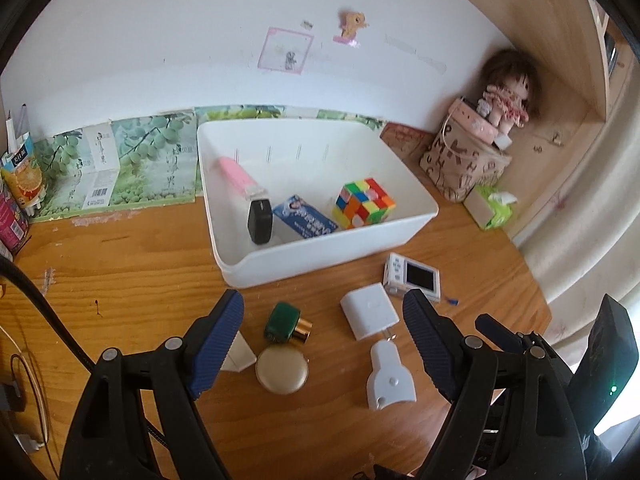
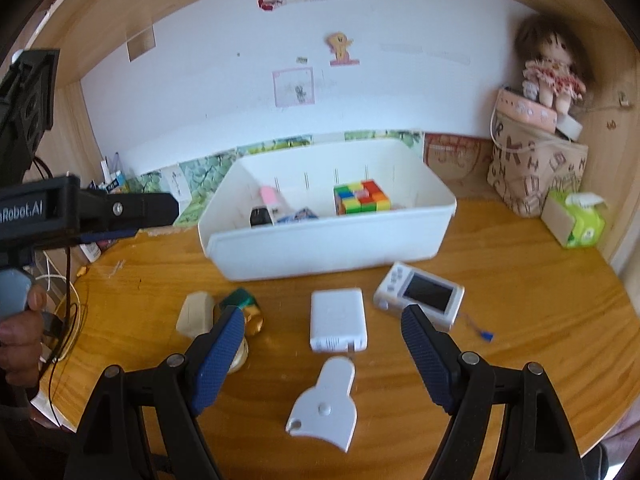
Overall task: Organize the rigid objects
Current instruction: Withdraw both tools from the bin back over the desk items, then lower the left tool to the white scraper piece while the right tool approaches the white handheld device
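Wooden desk, white bin at the far middle, already holding a colourful puzzle cube, a blue printed box whose writing is too small to read, a black block and a pink stick-shaped item. Left gripper spread wide, nothing between the blue pads, hanging over the near clutter: green-and-gold bottle, round gold compact, cream wedge just behind the left pad. Right gripper also spread and empty, framing a white charger and, nearer, a white flared plastic piece just beside the charger's prongs. Small white camera with a dark screen right of the charger, close to the bin's near wall. Left edge of the right wrist view: a hand gripping the other tool, "nRobot.AI" legible on its black body. Far right corner: doll seated on a pink box atop a bag printed with brown letters, green tissue pack in front. Far left: carton with a barcode, characters not readable.
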The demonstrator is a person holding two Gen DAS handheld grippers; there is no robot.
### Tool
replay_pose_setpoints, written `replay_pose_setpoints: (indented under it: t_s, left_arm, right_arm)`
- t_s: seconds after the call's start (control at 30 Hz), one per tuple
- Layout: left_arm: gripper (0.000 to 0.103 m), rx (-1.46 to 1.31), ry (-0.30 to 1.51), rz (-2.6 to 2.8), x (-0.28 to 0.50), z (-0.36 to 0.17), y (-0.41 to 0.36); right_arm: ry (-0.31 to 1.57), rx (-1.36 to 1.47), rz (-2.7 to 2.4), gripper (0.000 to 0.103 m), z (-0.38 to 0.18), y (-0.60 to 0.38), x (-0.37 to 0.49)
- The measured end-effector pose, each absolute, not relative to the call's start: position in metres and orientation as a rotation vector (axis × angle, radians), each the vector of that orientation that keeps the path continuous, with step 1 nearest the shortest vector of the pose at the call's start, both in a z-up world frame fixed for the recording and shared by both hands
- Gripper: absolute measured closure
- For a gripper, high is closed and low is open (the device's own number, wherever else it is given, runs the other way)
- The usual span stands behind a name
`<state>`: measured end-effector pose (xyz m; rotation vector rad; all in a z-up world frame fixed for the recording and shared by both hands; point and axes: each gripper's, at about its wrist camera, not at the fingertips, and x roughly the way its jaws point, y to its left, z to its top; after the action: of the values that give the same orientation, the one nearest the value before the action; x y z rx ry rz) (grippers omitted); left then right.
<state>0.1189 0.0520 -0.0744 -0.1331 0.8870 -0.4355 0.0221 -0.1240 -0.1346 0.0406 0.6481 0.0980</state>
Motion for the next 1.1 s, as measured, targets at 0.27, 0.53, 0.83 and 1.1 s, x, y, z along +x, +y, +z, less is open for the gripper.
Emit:
replay_pose_setpoints:
  t_s: [0.27, 0.53, 0.83, 1.1]
  left_arm:
    - [0.019, -0.089, 0.982, -0.445, 0.118, -0.091, 0.041]
    - [0.019, -0.074, 1.100, -0.406, 0.115, -0.106, 0.024]
    - [0.019, -0.132, 1.229, -0.324, 0.112, -0.122, -0.001]
    - [0.019, -0.215, 1.356, -0.223, 0.109, -0.143, -0.022]
  right_arm:
    - [0.676, 0.018, 0.065, 0.022, -0.149, -0.129, 0.006]
    - [0.710, -0.005, 0.095, 0.022, -0.156, -0.148, 0.006]
    - [0.741, -0.059, 0.181, 0.022, -0.153, -0.178, 0.010]
    - [0.759, -0.129, 0.254, 0.022, -0.148, -0.207, 0.019]
